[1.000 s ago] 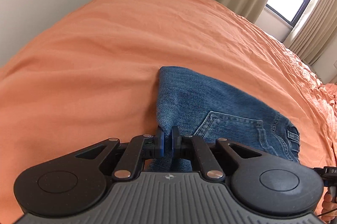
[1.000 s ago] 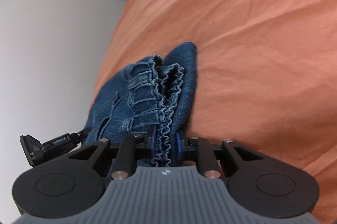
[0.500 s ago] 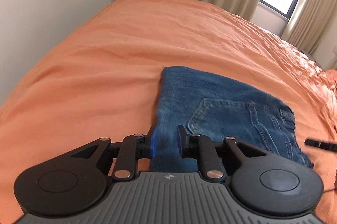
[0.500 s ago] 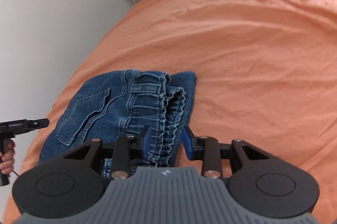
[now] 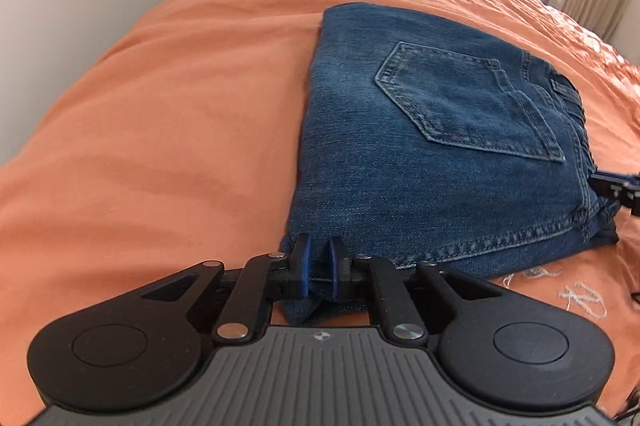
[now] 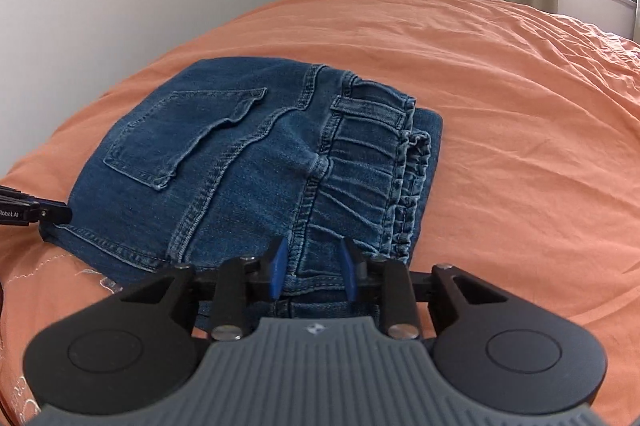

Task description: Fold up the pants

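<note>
left wrist: low, close, facing pants (image 5: 420, 129) | right wrist: same pants (image 6: 256, 165), opposite end

folded blue jeans (image 6: 248, 161) lying flat on an orange bed (image 6: 520, 113), back pocket up, gathered waistband at the jeans' right edge, right gripper (image 6: 312, 268) at the jeans' near edge, jaws parted astride the waistband seam, left gripper (image 6: 36, 211) tip at the jeans' left corner
</note>
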The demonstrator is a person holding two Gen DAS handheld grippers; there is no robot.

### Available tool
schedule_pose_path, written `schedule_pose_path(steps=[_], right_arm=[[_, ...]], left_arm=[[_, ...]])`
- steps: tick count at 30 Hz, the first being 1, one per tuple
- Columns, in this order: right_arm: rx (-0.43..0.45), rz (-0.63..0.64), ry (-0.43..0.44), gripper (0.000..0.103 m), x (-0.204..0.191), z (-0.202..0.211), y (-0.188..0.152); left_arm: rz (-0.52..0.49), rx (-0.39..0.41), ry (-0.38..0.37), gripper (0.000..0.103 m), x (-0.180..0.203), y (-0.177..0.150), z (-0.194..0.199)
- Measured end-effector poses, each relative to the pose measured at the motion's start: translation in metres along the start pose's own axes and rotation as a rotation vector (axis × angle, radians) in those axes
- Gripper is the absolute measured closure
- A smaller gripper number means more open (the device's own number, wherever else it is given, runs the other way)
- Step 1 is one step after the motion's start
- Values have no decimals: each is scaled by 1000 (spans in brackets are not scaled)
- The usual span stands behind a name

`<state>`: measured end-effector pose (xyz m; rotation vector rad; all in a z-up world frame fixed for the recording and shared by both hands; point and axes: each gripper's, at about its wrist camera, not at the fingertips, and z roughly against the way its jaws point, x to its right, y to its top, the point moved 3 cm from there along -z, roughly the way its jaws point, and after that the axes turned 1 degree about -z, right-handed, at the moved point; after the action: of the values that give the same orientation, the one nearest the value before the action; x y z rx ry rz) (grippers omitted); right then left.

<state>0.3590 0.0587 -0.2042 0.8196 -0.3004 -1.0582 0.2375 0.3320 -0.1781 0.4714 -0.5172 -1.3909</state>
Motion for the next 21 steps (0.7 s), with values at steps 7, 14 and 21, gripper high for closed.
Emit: schedule_pose_path(steps=[7,14,21], right_arm=[[-14,-11,-1,79,-4,22,29],[153,22,-14,60,-21,125,61],[340,62,-23,24,-43,245,81]], left_arm=[[-30,45,68,90,16,16,34],[-92,261,104,70,58,44,147],[-208,468,193,17,113,68,284]])
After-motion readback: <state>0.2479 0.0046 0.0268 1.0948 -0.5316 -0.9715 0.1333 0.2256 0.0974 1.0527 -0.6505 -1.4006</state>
